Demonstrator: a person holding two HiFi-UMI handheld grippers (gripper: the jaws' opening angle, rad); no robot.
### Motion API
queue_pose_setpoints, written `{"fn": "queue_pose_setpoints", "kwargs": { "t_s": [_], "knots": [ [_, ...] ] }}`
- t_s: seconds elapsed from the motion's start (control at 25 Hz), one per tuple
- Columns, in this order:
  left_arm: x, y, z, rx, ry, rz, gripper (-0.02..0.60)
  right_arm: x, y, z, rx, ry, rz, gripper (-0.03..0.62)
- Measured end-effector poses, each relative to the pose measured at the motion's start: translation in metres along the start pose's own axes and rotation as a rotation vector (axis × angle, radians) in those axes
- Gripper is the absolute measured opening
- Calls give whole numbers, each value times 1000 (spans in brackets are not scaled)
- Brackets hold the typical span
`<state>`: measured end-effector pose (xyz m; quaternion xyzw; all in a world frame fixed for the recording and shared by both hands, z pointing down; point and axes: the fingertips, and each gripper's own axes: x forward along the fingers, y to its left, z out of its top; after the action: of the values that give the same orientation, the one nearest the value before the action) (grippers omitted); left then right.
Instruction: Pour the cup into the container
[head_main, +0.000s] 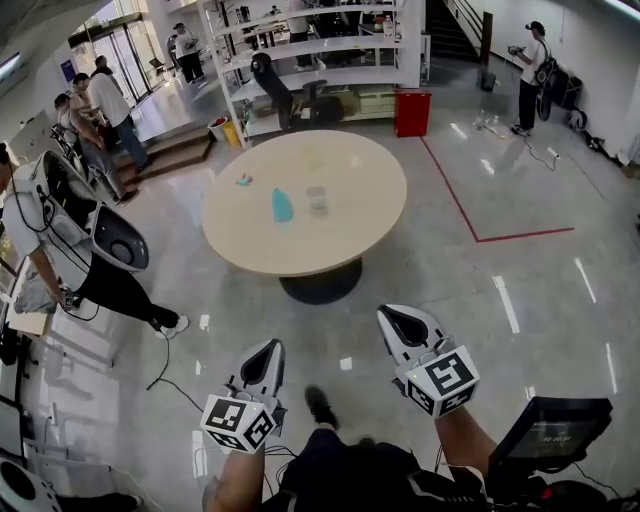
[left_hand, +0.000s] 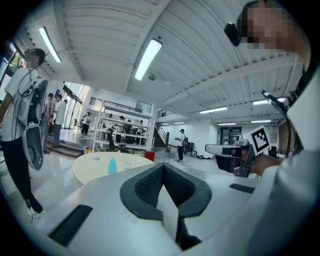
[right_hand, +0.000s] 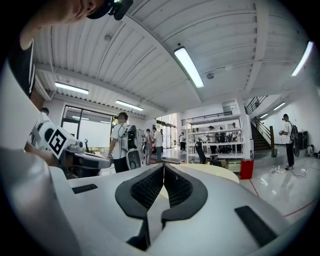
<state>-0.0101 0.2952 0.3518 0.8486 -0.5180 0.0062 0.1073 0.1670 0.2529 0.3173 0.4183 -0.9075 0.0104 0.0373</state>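
A blue cup stands on the round beige table, with a clear container just to its right. In the left gripper view the blue cup and the clear container show small and far off. My left gripper and right gripper hang over the floor, well short of the table's near edge. Both are shut with nothing between the jaws. The left gripper and the right gripper each show dark pads meeting at the tips. The right gripper view shows only the table's edge.
A small teal item lies at the table's left. People stand at the left, one person close by with gear. White shelves and a red bin stand behind the table. Red tape marks the floor on the right.
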Motion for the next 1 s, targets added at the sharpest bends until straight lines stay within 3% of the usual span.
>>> {"fn": "queue_pose_setpoints", "kwargs": {
  "t_s": [0.56,0.76,1.0],
  "knots": [
    [135,158,47,44,-40,-100,0,197,-61,21,8,-38,-70,6],
    [191,203,46,14,-24,-85,-1,263,-90,10,38,-8,-48,6],
    [301,257,65,4,-23,-33,0,357,-176,8,72,-32,3,6]
  ]
}}
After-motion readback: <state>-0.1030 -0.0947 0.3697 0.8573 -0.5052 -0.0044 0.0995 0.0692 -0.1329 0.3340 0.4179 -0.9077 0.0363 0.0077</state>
